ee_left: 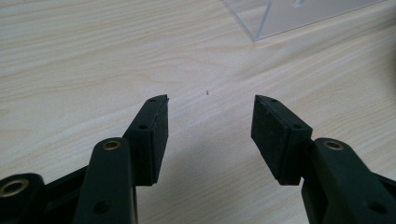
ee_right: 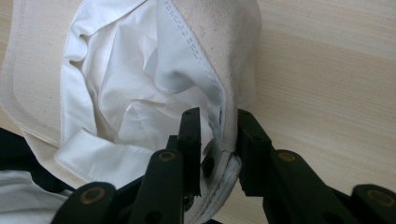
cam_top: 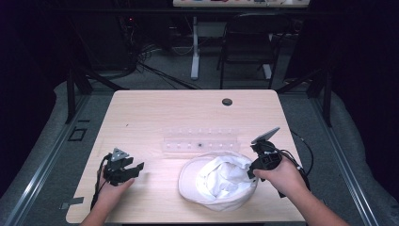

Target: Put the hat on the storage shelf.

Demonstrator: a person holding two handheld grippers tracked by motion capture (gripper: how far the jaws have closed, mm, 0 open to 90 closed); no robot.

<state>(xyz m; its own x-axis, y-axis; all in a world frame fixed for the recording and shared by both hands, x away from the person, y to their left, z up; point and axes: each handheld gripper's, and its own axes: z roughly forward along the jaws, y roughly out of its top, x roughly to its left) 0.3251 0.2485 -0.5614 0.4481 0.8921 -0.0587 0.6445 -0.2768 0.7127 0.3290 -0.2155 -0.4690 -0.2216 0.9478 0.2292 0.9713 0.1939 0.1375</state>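
Where the high view looks down on the light wooden table (cam_top: 155, 113), a white cap (cam_top: 217, 180) lies upside down near the front edge, right of centre, with its white lining facing up. A clear plastic rack (cam_top: 201, 140) lies flat on the table just behind the cap. The right gripper (cam_top: 252, 173), held in the person's right hand (cam_top: 281, 175), meets the cap at its right rim. The left gripper (cam_top: 139, 168), held in the left hand (cam_top: 112, 187), sits low over the table's front left area, well apart from the cap. In the left gripper view, the left gripper (ee_left: 210, 122) has its jaws spread wide apart with bare wood between them; one corner of the clear rack (ee_left: 280, 16) shows at the top. In the right gripper view, the right gripper (ee_right: 219, 135) has its jaws close together on the rim of the cap (ee_right: 140, 84), one jaw inside against the lining, the other outside against the cream fabric, with the fabric pinched between them.
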